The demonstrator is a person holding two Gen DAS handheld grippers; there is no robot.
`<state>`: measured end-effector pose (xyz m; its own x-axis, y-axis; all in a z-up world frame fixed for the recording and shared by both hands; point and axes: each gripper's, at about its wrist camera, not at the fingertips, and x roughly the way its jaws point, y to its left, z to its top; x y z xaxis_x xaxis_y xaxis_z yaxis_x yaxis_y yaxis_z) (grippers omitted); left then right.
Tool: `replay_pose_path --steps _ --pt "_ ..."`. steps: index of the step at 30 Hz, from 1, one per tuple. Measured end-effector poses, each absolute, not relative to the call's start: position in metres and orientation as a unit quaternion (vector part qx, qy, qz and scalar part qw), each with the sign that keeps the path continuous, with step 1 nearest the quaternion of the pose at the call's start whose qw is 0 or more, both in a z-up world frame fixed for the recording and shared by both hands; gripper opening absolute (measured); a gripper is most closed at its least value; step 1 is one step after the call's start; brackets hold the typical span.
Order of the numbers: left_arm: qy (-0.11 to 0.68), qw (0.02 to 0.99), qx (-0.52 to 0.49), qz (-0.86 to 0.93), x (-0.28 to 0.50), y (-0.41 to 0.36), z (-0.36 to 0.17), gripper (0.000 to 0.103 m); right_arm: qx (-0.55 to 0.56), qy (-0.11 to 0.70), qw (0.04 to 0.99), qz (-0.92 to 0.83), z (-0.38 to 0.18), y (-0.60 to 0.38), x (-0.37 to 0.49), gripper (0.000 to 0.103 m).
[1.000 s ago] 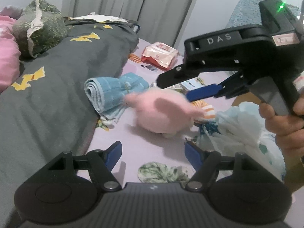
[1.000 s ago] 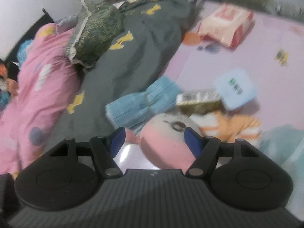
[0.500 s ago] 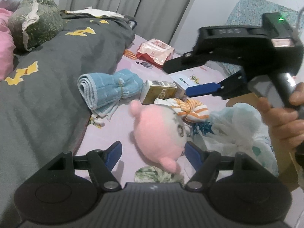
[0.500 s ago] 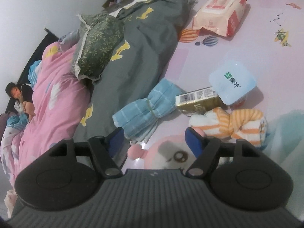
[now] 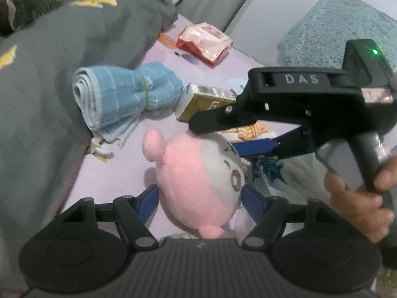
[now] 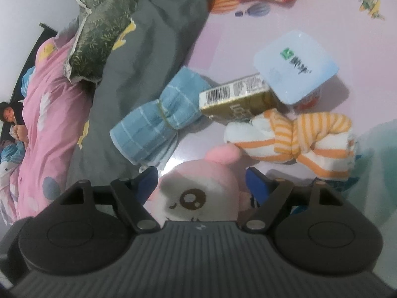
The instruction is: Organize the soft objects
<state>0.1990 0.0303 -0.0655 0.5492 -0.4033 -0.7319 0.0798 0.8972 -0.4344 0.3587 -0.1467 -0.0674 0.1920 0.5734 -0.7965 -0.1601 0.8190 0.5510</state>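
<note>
A pink and white plush toy lies on the lilac sheet, face up in the right wrist view. My left gripper is open and straddles the plush's lower body, one blue finger on each side. From the right, my right gripper reaches over the plush's head. Its jaws are opening, and in its own view the head sits between the blue fingers. Just beyond the plush lie a rolled blue towel and a knotted orange-striped cloth.
A gold carton and a blue-lidded tub lie behind the cloths, a red wipes pack farther back. A grey duvet, green pillow and pink quilt fill the left. A white plastic bag lies right of the plush.
The plush left the right gripper's fingers and came to rest on the sheet. Both grippers then sank toward it, and it now sits between each pair of fingers. The right jaws widened.
</note>
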Motion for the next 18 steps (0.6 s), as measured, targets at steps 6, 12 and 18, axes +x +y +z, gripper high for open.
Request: replay_pose_path --steps 6,12,18 --pt "0.459 0.858 -0.189 -0.134 0.208 0.026 -0.066 0.076 0.21 0.601 0.727 0.257 -0.088 -0.146 0.363 0.077" --pt "0.439 0.873 -0.169 -0.132 0.198 0.018 -0.049 0.076 0.225 0.586 0.732 0.264 -0.075 -0.153 0.357 0.074" --pt "0.4 0.896 -0.13 -0.139 0.181 0.006 -0.008 0.076 0.241 0.55 0.749 0.281 -0.037 -0.167 0.343 0.074"
